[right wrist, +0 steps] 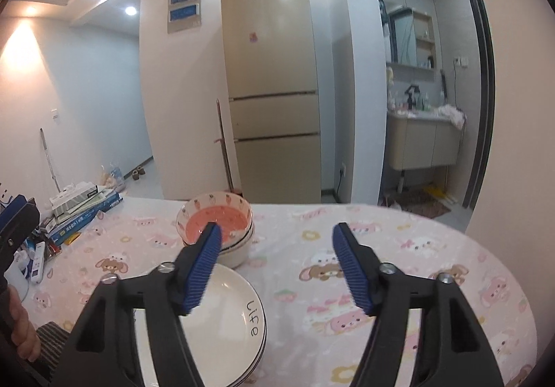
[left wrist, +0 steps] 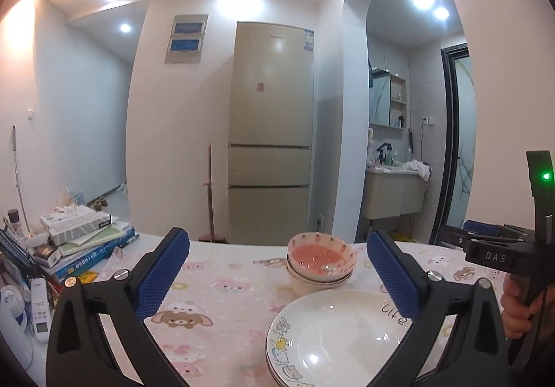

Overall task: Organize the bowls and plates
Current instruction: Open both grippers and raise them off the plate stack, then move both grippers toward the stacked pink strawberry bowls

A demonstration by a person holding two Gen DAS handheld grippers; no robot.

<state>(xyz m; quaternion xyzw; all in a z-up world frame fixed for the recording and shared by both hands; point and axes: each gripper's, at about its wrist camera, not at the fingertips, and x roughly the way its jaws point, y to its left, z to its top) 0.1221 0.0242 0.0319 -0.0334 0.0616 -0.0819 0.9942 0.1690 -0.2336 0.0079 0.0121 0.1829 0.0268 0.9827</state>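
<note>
A: The plates (left wrist: pixel 333 335) are sitting stacked at the lower middle of the left wrist view, on the pink tablecloth (left wrist: pixel 222 300), with the stacked bowls (left wrist: pixel 321 262) just behind them.

B: And the left gripper (left wrist: pixel 274 269)?

A: It is hovering above them, jaws gaping wide, holding nothing.

B: The right gripper (right wrist: pixel 277 262)?

A: Also standing open and empty; in its view the plates are lying lower left and the bowls are showing behind its left finger.

The plate stack (left wrist: pixel 333 335) runs off the bottom edge in both views, and the lower bowls (right wrist: pixel 236 248) are mostly hidden under the pink one (right wrist: pixel 215 217).
</note>
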